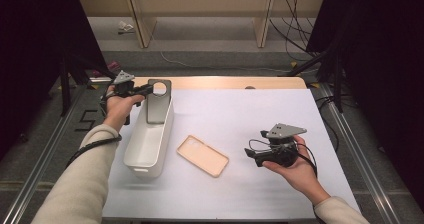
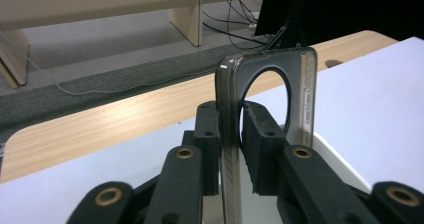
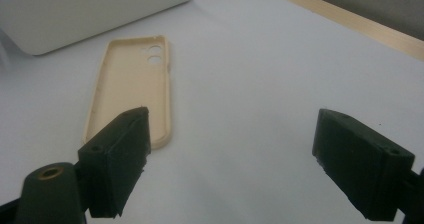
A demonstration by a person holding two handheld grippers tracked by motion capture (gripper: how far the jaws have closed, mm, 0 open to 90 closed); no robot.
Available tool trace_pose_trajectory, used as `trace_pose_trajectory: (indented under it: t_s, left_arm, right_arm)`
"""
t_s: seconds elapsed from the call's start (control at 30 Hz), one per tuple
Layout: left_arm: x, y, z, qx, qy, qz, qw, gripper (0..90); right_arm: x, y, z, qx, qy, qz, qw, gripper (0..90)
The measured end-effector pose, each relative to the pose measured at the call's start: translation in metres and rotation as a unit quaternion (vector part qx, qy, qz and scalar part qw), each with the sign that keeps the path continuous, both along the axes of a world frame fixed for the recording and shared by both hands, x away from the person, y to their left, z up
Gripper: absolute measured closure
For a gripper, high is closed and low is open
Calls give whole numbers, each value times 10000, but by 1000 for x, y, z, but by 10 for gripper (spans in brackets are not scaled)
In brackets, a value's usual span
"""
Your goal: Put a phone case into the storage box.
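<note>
One white bin (image 1: 150,149) is set on the tabletop (image 1: 250,119). One smoky translucent phone case (image 1: 159,101) is held upright over its far end, clamped in the left gripper (image 1: 145,89) jaws. One beige phone case (image 1: 202,155) lies flat beside the bin. The right gripper (image 1: 255,156) jaws are spread apart.

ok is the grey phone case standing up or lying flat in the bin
Standing up. The grey phone case is on end in the white bin, its camera hole at the top, above the rim, with the left gripper at its top edge.

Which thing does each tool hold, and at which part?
Left tool grips the grey phone case by its side edge. Right tool holds nothing.
</note>
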State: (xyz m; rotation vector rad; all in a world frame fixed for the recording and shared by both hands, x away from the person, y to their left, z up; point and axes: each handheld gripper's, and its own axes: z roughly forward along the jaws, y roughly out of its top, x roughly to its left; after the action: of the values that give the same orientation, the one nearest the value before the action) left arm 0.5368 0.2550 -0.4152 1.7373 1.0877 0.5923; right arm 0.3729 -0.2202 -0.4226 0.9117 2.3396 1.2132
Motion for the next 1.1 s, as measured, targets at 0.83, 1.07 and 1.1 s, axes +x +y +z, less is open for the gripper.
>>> trace_pose_trajectory:
  t_s: [0.83, 1.07, 1.1]
  left_arm:
    - [3, -12, 8, 517, 290, 598, 9964, 303]
    - [-3, -8, 14, 563, 341, 607, 9960, 188]
    - [-5, -7, 15, 536, 369, 602, 9961, 144]
  right_arm:
    - [0, 0, 0, -3, 13, -6, 10000, 163]
    - [0, 0, 0, 0, -2, 2, 10000, 162]
    - [0, 0, 0, -2, -1, 0, 10000, 163]
